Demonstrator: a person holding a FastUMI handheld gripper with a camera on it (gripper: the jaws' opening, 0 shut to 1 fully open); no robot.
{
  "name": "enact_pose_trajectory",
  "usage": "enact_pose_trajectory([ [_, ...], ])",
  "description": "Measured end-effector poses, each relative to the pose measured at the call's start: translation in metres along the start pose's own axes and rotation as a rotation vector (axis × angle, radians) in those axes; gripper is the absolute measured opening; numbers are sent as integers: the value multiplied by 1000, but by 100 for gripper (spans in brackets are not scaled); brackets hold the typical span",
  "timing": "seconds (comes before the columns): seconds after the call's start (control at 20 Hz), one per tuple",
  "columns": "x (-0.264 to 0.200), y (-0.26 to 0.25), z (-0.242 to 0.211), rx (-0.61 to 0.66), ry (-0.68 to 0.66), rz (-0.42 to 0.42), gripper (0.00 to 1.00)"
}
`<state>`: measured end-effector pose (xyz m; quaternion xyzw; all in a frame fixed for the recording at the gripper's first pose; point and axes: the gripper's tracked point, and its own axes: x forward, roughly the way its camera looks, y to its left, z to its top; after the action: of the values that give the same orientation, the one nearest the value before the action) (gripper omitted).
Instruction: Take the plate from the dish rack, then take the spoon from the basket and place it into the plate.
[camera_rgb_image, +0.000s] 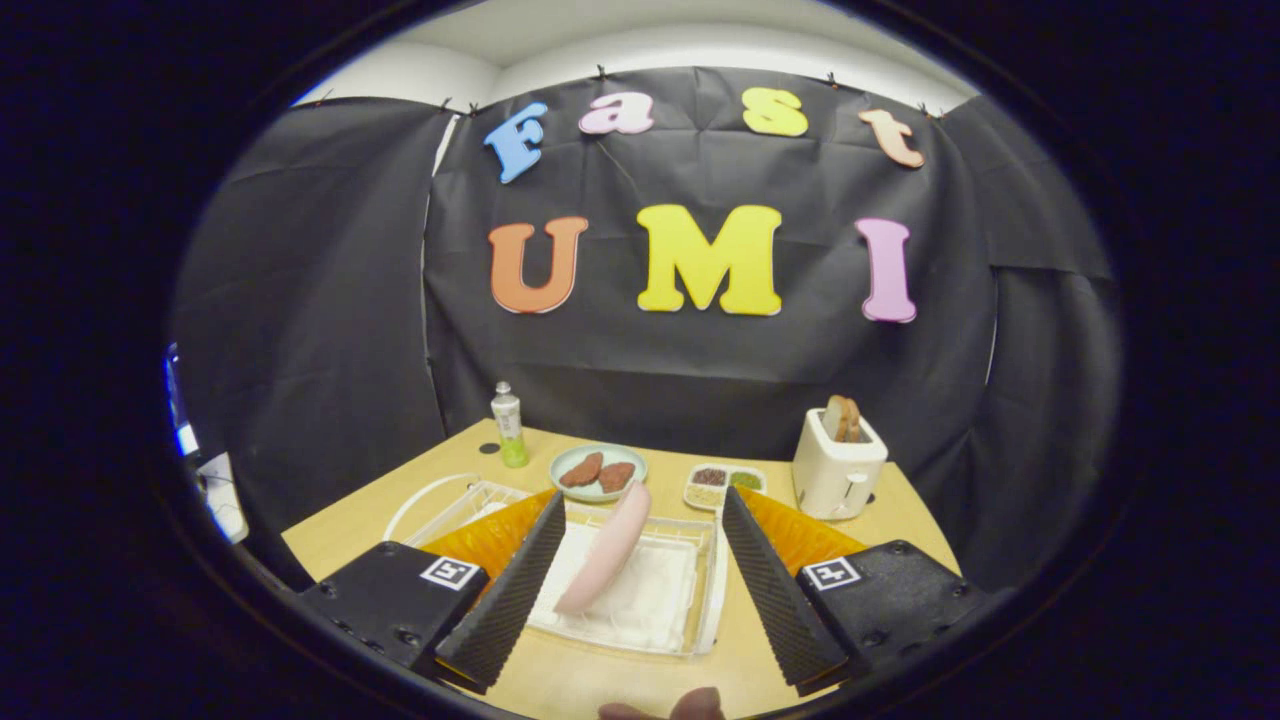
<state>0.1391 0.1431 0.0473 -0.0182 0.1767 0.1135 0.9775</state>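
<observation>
Plate (607, 565) on edge (claw (633, 570) agape)

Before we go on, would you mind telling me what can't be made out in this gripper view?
- Dish rack: its near part is hidden behind the open gripper's left finger.
- Spoon: the pink object in the clear basket may be it; no bowl end is discernible.
- Sectioned tray: contents too small to identify.
- Fingertips: cut off at the near edge.

Wooden table (360, 525) is carrying a bottle (509, 426), plate (598, 472), divided tray (724, 484), toaster (838, 462), dish rack (640, 600).
</observation>
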Motion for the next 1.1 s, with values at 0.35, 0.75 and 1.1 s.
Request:
enact_pose_trajectory([
  [0.35, 83, 11, -23, 45, 212, 0, 100],
  [0.75, 142, 15, -58, 150, 391, -12, 88],
  [1.1, 152, 13, -74, 232, 503, -104, 45],
])
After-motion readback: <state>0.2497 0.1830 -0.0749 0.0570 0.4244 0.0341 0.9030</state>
